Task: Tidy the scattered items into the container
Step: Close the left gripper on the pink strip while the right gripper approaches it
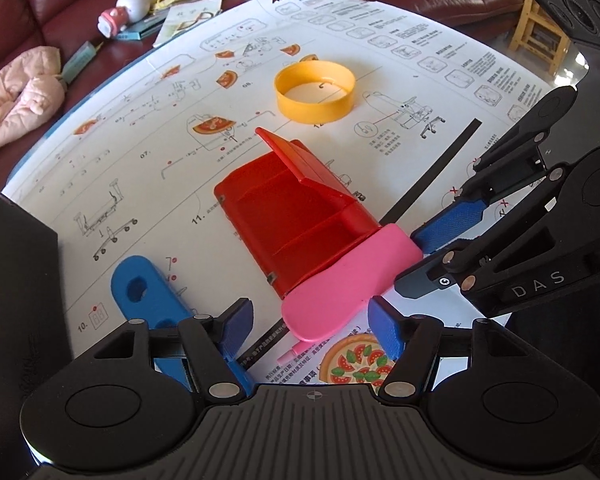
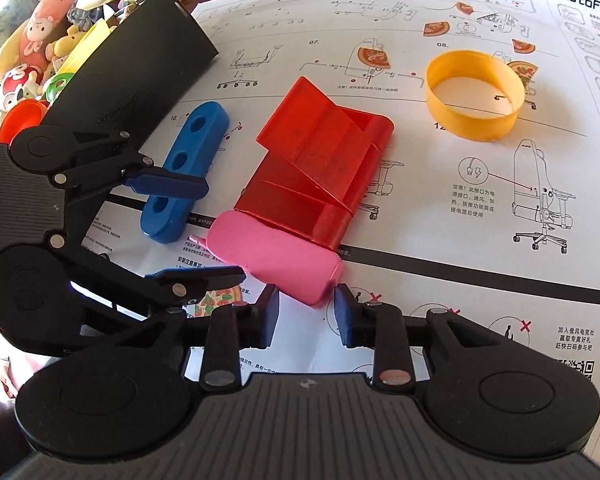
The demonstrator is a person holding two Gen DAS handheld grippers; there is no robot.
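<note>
The blue bar (image 1: pixel 150 300) runs under the left hand-held gripper (image 1: pixel 312 332) in the left wrist view, so its near end is hidden. A thin pink stub (image 1: pixel 290 356) pokes out beneath the pink piece (image 1: pixel 348 284); what it belongs to cannot be told. In the right wrist view the black box (image 2: pixel 140 76) hides most of its contents, and a green ring (image 2: pixel 56 86) and orange cup (image 2: pixel 22 120) show only in part. The instruction sheet (image 2: pixel 500 240) is cut by the right edge, its small print perhaps too fine to read.
</note>
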